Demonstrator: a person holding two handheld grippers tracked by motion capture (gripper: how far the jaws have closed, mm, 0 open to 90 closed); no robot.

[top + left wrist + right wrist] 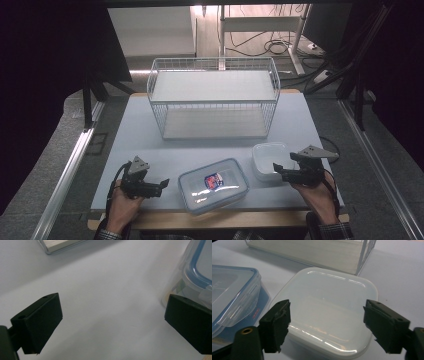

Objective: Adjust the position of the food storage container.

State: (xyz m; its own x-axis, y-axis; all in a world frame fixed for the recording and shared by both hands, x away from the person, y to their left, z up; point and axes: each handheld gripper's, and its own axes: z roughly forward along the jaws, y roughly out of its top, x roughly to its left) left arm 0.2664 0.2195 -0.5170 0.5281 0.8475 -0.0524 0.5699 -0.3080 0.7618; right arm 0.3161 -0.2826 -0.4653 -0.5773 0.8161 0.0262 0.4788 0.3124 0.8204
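The left gripper (pixel 164 184) stands with its jaws wide and nothing between them, just left of the blue-lidded clip-lock container (pixel 214 185), one jaw tip near the container's corner (pixel 192 277). The right gripper (pixel 276 169) is also spread wide, its jaws on either side of the small white lidded container (pixel 327 310), not pressing it. Behind both, well apart, the white wire basket (pixel 214 97) stands on the pale table (pixel 150 150).

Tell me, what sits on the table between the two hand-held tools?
In the high view, a clear container with a blue-trimmed lid lies between the left tool and the right tool; the small white container sits just beside the right tool.
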